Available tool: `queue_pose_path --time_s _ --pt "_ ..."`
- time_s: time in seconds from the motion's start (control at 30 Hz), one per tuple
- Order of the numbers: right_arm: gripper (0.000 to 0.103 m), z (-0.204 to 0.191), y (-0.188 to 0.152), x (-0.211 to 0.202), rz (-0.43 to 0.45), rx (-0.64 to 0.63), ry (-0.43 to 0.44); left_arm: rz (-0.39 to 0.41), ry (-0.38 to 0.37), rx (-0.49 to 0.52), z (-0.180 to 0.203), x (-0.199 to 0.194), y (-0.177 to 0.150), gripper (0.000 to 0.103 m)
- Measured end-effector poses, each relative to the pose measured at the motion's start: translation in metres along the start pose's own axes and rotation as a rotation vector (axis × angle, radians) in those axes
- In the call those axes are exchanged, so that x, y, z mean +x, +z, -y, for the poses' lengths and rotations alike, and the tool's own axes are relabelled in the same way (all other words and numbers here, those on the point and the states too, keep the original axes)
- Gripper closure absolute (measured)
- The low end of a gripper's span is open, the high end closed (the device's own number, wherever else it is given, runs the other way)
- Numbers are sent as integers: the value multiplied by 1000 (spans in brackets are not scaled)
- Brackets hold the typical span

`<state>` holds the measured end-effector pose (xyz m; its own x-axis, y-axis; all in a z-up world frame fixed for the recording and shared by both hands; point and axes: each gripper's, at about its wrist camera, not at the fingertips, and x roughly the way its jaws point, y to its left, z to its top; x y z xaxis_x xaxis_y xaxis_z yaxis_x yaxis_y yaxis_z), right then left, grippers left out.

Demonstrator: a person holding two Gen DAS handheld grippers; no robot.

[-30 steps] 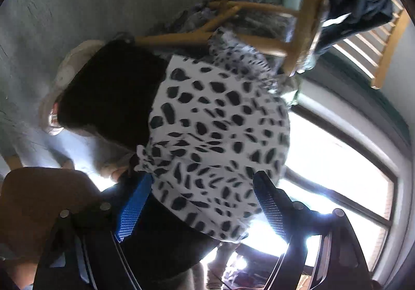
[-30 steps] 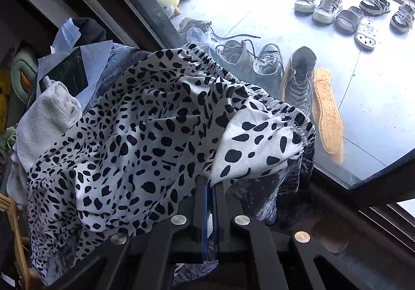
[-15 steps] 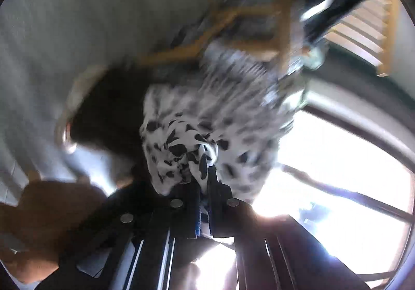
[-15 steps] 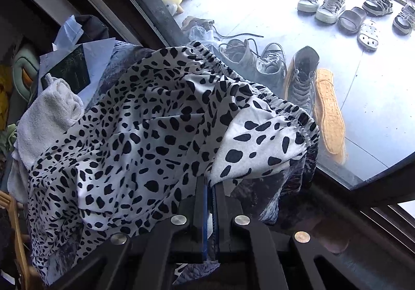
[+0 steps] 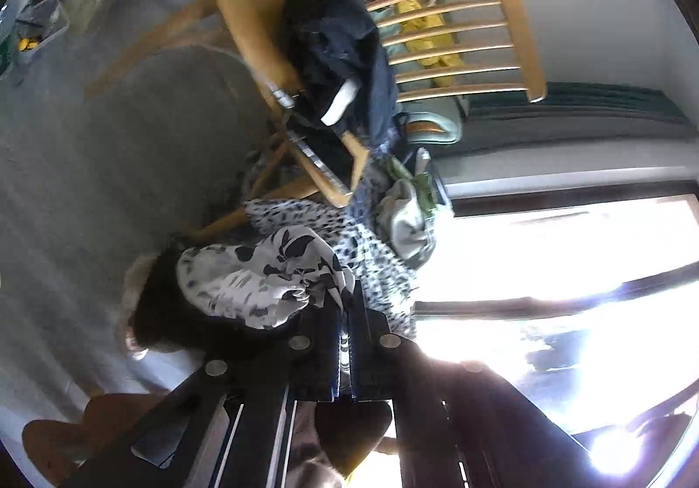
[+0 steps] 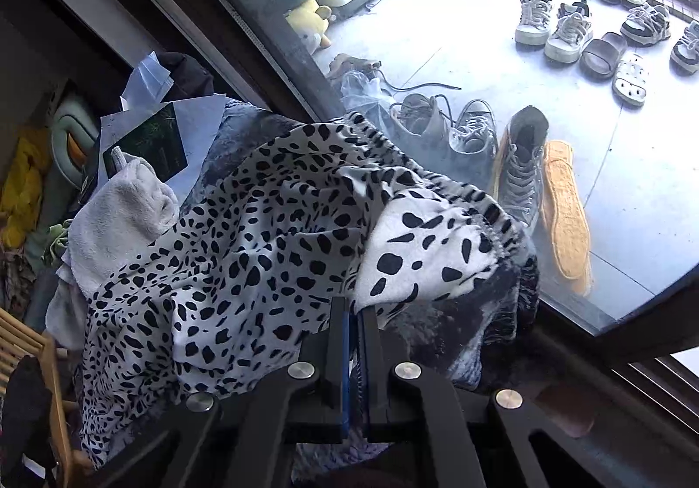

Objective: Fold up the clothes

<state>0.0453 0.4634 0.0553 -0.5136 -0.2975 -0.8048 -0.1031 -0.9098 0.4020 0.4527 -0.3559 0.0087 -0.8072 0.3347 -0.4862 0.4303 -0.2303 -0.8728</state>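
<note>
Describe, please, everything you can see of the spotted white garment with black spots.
The spotted garment is thin white cloth with black spots and a gathered elastic edge. It lies crumpled over a dark pile of other clothes, next to a grey towel and near a wooden chair. The right gripper is shut on one of its edges and the left gripper is shut on a bunched part.

The garment [image 6: 262, 252] is showing white with black spots, lying beside a pale grey towel [image 6: 122, 212]. The wooden chair [image 5: 454, 16] is glowing honey-yellow under a dark navy jacket [image 5: 345, 51], and the floor [image 5: 109, 164] is reading grey. Both grippers [image 6: 354, 313] [image 5: 347, 295] are showing black with blue pads, and an orange insole [image 6: 565, 217] is lying outside.
</note>
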Motion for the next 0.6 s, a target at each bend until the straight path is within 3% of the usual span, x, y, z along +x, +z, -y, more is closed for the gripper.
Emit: queue_pose_path --time_s 0.17,0.37,0.43,0.5,0.53,0.57,0.6 --pt "101 29 -13 19 -62 36 -79 -81 106 -197 -73 29 -24 101" --pt "100 44 -30 53 -141 48 -169 -244 161 -413 -156 89 -58 100" --pt "100 39 -32 59 -158 25 -195 -326 249 -439 -165 115 -63 98" --pt "98 35 -32 59 -155 6 -208 -373 383 -437 -172 122 -63 88" --pt "97 33 -31 58 -152 -4 -218 -371 422 -437 -172 122 -61 73" --pt "89 32 -30 54 -147 -17 -234 -358 434 -423 -168 119 -56 54" --pt "72 30 -29 51 -142 -29 -249 -345 445 -409 -164 115 -51 45"
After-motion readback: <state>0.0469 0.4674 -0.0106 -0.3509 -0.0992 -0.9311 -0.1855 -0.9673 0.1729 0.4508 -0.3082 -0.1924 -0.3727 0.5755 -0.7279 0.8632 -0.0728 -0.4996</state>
